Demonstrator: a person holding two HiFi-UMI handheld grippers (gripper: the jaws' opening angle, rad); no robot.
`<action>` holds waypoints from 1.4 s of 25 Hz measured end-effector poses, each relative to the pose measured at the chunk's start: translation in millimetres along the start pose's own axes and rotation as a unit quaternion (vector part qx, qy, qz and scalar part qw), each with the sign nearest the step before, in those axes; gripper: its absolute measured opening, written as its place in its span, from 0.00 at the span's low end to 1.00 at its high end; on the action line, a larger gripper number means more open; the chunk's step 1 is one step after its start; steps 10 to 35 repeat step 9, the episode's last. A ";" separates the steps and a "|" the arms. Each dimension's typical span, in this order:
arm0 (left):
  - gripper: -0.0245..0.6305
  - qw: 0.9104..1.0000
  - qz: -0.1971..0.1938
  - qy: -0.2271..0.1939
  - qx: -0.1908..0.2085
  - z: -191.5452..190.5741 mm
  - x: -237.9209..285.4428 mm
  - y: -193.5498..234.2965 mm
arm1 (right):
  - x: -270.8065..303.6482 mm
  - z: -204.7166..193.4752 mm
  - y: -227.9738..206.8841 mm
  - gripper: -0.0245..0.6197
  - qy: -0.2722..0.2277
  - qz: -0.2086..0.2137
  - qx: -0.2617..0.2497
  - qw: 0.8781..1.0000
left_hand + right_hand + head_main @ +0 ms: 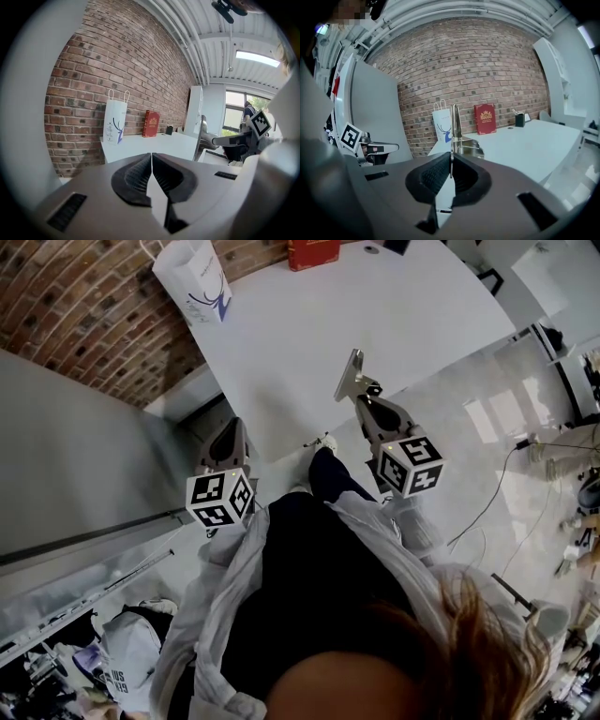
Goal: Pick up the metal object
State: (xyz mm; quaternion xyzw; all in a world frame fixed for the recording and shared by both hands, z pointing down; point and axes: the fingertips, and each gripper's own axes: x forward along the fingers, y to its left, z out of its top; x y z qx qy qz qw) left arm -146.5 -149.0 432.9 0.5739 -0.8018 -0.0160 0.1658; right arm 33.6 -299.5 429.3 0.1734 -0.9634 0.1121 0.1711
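Hold metal object (350,376) firmly in clamped right tongs (364,397), raise without rolling above tabletop (394,306), leave closed, empty left tongs (228,439) lower left.

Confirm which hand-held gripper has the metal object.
The right hand-held gripper: its jaws are shut on the metal object, gripping its thin plate. The left hand-held gripper is shut on nothing.

Two grippers (234,430) (364,401), one metal object (351,374), one bag (194,279)
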 end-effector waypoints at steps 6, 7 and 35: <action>0.07 1.000 -0.002 0.002 0.000 -0.3 2.7 -0.2 | 0.6 -1.5 -0.7 0.05 0.006 0.000 0.002 1.000; 0.07 1.000 -0.002 0.003 0.001 0.0 3.2 -0.3 | 0.9 -0.8 -0.7 0.05 0.006 0.000 0.002 1.000; 0.07 1.000 -0.003 0.003 0.001 0.6 4.4 -0.4 | 1.7 0.6 -0.9 0.05 0.005 0.000 0.002 1.000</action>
